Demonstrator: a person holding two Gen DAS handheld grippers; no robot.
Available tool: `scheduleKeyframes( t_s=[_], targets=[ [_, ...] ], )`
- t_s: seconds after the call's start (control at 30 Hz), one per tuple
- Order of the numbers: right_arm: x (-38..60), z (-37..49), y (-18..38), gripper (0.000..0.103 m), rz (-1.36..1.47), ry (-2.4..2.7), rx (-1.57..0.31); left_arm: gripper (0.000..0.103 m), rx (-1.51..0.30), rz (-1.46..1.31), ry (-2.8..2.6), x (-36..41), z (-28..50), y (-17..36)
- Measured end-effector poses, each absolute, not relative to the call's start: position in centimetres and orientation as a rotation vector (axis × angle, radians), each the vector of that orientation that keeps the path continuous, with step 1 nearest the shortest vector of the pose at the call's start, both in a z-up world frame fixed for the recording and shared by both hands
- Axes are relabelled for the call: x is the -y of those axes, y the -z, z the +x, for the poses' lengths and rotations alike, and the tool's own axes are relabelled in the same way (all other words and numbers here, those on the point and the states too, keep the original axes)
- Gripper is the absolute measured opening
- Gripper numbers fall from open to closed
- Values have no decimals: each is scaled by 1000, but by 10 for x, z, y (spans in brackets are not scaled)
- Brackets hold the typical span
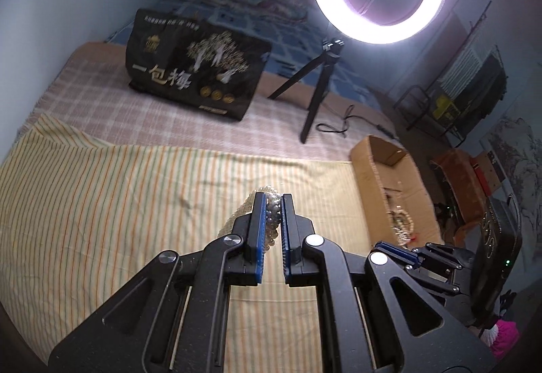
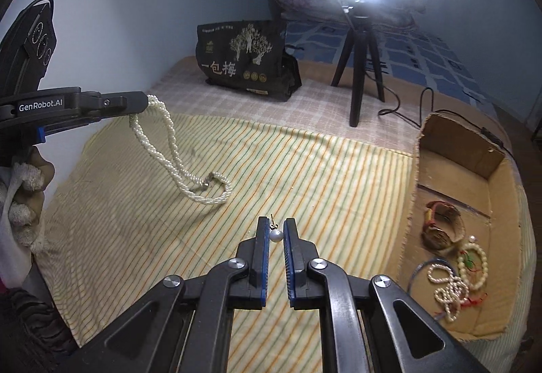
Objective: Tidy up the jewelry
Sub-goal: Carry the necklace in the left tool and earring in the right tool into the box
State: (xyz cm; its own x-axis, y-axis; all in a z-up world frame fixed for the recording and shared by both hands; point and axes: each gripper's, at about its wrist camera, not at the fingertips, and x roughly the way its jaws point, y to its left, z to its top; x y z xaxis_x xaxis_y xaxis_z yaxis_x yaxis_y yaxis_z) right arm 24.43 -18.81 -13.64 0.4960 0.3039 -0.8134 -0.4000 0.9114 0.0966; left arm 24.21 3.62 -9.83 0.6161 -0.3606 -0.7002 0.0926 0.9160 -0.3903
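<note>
- The twisted pearl necklace (image 2: 176, 149) is pinched at one end by the left hand-held gripper (image 1: 273, 213); in the right wrist view its loop hangs down from about 10 o'clock, and the far end with the clasp rests on the striped cloth (image 2: 305, 169) that covers the bed.
- The necklace's long axis runs from upper left down toward the centre of that view, slanting rather than plumb.
- The cardboard box (image 2: 487, 169), where a watch (image 2: 440, 230) and bead bracelets (image 2: 471, 261) already lie, sits at about 3 o'clock from the right hand-held gripper (image 2: 276, 234), and at 2 o'clock in the left wrist view.
- The right one is clearly nearer the box; the left must cross the cloth to reach it.
- The right hand-held gripper is nearly closed on a pearl earring (image 2: 275, 235), whose small hook points away from the camera.
- The left hand-held gripper is clamped on the beads, with only a narrow gap between its blue pads (image 1: 259, 230).
- My judgement: the earring goes into the box first, then the necklace.
</note>
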Motion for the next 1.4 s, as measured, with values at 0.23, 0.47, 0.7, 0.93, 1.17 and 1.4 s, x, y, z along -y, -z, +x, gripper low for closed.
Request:
scheduleKeyframes(
  t_s=[0.23, 0.47, 0.7, 0.93, 1.17, 1.4],
  targets=[
    [212, 227, 112, 6, -77, -407, -932, 6, -837, -336, 307, -24, 227, 74],
    [239, 218, 96, 6, -48, -383, -919, 6, -819, -323, 333, -9, 218, 58],
    [282, 214, 85, 6, -7, -327, -905, 6, -796, -296, 389, 16, 216, 40],
    [323, 218, 78, 6, 15, -257, -898, 6, -779, -283, 449, 47, 225, 23],
    [356, 230, 72, 6, 34, -207, -884, 6, -745, -264, 518, 83, 235, -2],
    [376, 247, 65, 6, 52, -180, -861, 6, -709, -237, 596, 124, 242, -28]
  ],
)
